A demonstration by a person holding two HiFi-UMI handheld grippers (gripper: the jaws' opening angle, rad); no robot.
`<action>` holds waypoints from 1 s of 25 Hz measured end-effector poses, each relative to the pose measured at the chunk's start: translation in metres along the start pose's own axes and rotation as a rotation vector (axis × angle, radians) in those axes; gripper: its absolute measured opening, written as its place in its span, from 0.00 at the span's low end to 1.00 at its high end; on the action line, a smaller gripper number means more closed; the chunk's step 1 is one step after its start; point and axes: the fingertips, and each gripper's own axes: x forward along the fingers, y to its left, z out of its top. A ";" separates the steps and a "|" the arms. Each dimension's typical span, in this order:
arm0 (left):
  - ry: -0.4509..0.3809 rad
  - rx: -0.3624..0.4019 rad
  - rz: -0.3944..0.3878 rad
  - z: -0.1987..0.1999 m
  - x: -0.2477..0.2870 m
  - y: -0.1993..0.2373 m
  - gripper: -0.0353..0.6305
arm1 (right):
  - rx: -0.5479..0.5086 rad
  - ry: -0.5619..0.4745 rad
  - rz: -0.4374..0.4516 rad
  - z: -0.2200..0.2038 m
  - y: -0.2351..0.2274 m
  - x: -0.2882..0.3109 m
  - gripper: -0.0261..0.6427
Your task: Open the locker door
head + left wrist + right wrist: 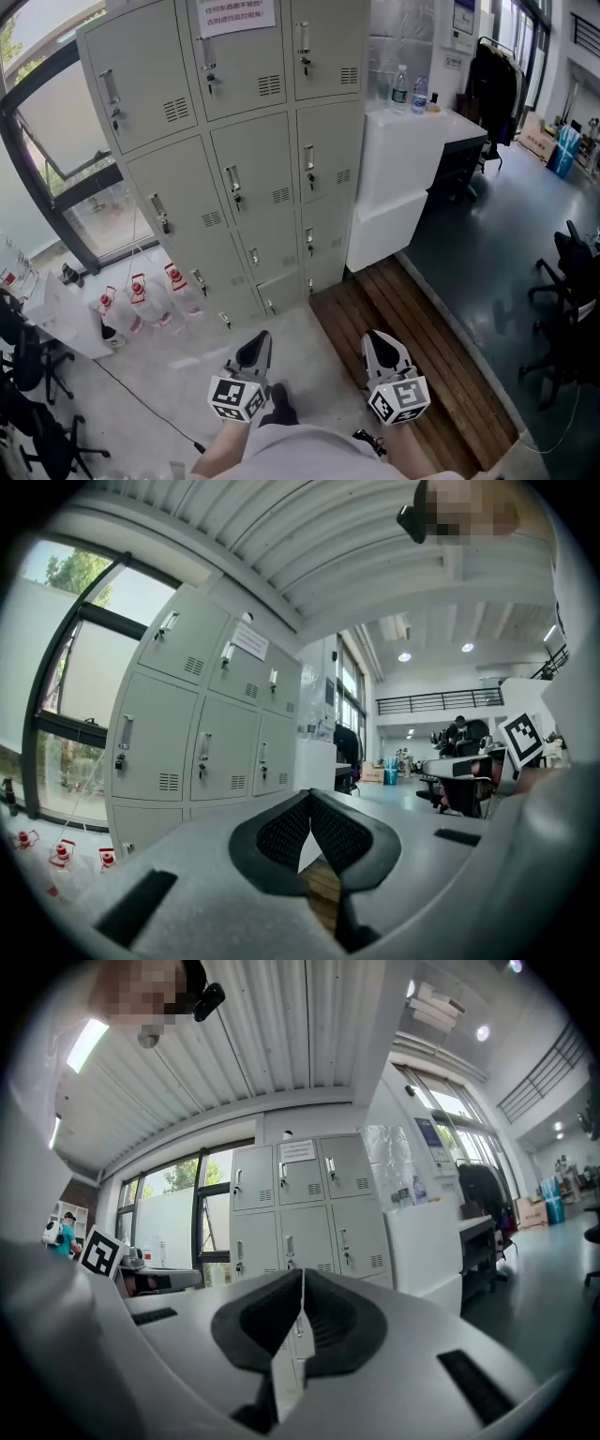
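Both held low, jaws pressed together, empty: left gripper [256, 349], right gripper [379, 345]. Lockers [267, 234] well ahead, leftward; door handles [232, 184] upright. Left gripper seems nearer.

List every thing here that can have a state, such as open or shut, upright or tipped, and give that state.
Locker doors: all in view shut.
Left hand-held gripper: shut, nothing between its jaws.
Right hand-held gripper: shut, nothing between its jaws.
Bottles on the white counter: upright.
Red-capped jugs on the floor: upright.
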 end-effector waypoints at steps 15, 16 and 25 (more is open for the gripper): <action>-0.012 -0.032 -0.103 0.013 0.172 0.148 0.06 | -0.021 -0.001 -0.076 0.001 -0.034 0.196 0.06; -0.012 -0.036 -0.113 0.017 0.186 0.162 0.06 | -0.024 -0.001 -0.087 0.002 -0.036 0.215 0.06; -0.024 -0.056 -0.158 0.030 0.268 0.249 0.06 | -0.051 0.003 -0.103 0.014 -0.041 0.339 0.06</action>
